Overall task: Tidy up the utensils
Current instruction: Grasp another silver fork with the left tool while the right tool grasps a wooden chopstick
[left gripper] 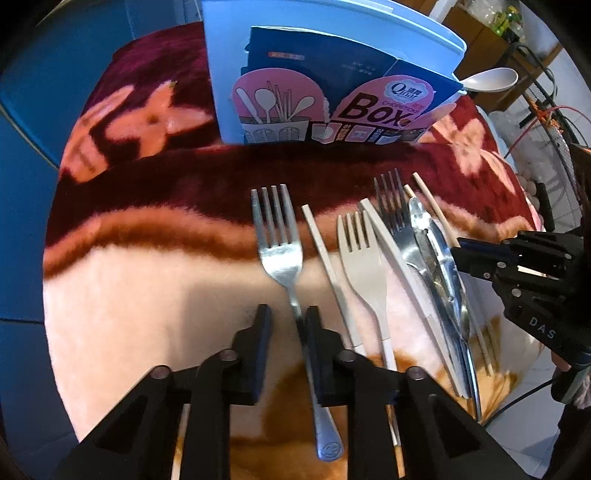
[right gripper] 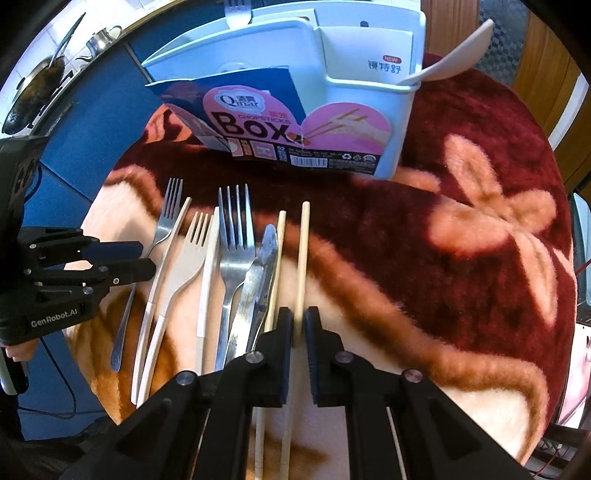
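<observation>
Left wrist view showed the left gripper (left gripper: 286, 325) pinching the thin neck of a metal fork (left gripper: 280, 254) on the fuzzy blanket (left gripper: 147, 288). The fork lay long-ways, prongs pointing far toward the blue chopsticks box (left gripper: 258, 66). The right gripper (right gripper: 298, 326) squeezed one wooden chopstick (right gripper: 303, 254), which also pointed far toward the box (the right hand looked nearer to it). A pale spoon (right gripper: 454, 62) already stuck out of the box, and a fork's prongs (right gripper: 236, 13) showed at its far side. Other forks, a knife and chopsticks lay between the grippers.
</observation>
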Demonstrator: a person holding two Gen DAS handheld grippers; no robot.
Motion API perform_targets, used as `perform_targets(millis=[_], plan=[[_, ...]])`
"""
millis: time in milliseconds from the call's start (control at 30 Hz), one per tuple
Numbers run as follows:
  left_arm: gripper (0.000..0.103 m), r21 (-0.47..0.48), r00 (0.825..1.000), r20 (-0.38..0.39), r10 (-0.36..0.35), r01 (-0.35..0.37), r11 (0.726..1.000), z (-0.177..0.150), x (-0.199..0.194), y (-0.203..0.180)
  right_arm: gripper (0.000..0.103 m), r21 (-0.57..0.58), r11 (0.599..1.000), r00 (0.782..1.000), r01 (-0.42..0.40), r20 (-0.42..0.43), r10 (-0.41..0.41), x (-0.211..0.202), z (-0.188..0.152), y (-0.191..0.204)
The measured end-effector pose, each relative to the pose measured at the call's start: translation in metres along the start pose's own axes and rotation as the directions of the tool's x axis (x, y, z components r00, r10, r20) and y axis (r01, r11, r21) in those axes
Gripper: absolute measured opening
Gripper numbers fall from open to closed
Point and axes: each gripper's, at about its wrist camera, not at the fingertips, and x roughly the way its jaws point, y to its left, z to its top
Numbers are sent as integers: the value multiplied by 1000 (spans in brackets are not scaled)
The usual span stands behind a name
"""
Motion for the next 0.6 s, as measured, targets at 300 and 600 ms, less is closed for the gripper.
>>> perform_targets(millis=[300,600], plan=[[4,-48,990,128,-67,74,996,-16,-7,10,6,39,999,997,-21,74,18,-2,-11,-3],[3,-48,919,354,-174,203,978,-52,-19,17,6,98,988,964,-122,250,95,-11,-42,-13]])
